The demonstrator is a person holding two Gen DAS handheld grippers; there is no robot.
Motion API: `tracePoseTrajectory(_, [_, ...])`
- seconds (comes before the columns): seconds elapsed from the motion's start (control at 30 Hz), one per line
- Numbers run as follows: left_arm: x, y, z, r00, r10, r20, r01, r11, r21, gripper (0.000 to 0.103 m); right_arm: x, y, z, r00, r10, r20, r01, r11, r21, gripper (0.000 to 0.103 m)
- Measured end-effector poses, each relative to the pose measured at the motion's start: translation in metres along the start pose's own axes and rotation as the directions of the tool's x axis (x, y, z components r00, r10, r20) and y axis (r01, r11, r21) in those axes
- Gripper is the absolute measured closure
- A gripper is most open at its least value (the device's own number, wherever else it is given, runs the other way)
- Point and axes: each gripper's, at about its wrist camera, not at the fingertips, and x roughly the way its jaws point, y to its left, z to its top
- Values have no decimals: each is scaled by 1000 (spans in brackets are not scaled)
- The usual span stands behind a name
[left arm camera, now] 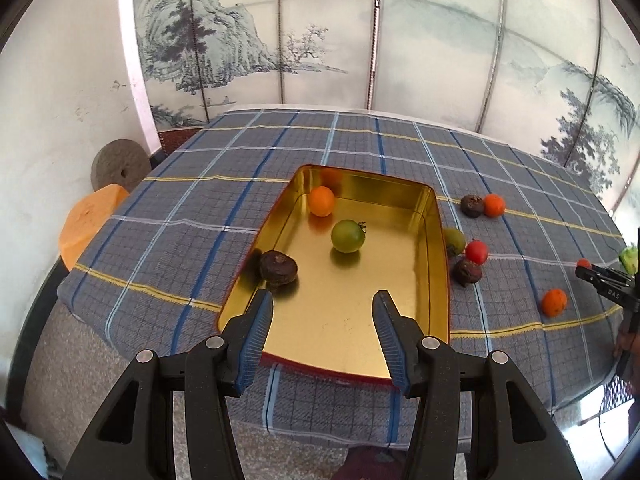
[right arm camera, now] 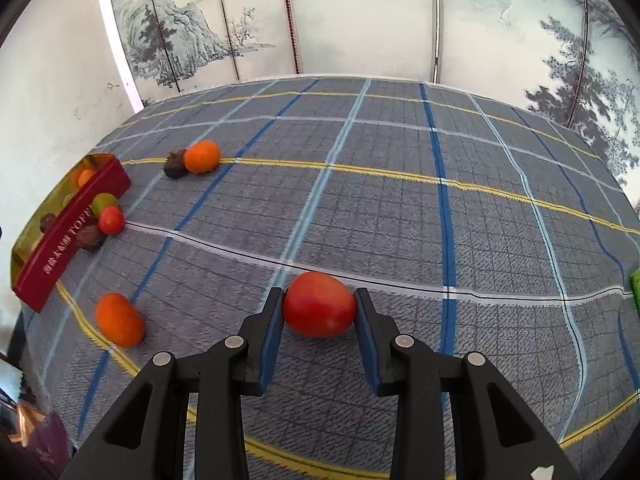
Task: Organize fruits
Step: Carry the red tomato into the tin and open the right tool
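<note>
A gold tin tray (left arm camera: 416, 300) with red outer walls lies on the plaid cloth. It holds an orange fruit (left arm camera: 321, 201), a green fruit (left arm camera: 347, 236) and a dark brown fruit (left arm camera: 278, 268). My left gripper (left arm camera: 322, 312) is open and empty above the tray's near end. My right gripper (right arm camera: 319, 312) is shut on a red fruit (right arm camera: 320, 305) just above the cloth. In the right wrist view the tray (right arm camera: 60, 236) is at the far left.
Loose fruits lie on the cloth right of the tray: a dark one (left arm camera: 472, 205) with an orange one (left arm camera: 494, 205), a green (left arm camera: 455, 240), a red (left arm camera: 477, 251), a dark one (left arm camera: 467, 272), and an orange one (left arm camera: 554, 302). An orange stool (left arm camera: 90, 224) stands left of the table.
</note>
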Motion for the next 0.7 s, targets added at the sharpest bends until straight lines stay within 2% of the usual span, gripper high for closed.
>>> tracePoseTrajectory(0.27, [-5, 11, -9, 1000, -1, -7, 1, 1000, -24, 50, -23, 55, 30, 996, 73, 56, -67, 992, -103, 71])
tracePoseTrajectory(0.4, [-8, 11, -13, 1000, 2, -9, -2, 1000, -12, 50, -29, 106, 49, 983, 173, 69, -158, 971, -179, 71])
tracePoseTrajectory(0.53, [-15, 10, -15, 1000, 5, 9, -5, 1000, 0, 50, -26, 160, 65, 956, 288, 55, -268, 933, -239, 71])
tracePoseTrajectory(0.7, [-23, 18, -19, 1000, 11, 15, -11, 1000, -16, 49, -3, 231, 79, 913, 408, -21, -394, 867, -305, 71])
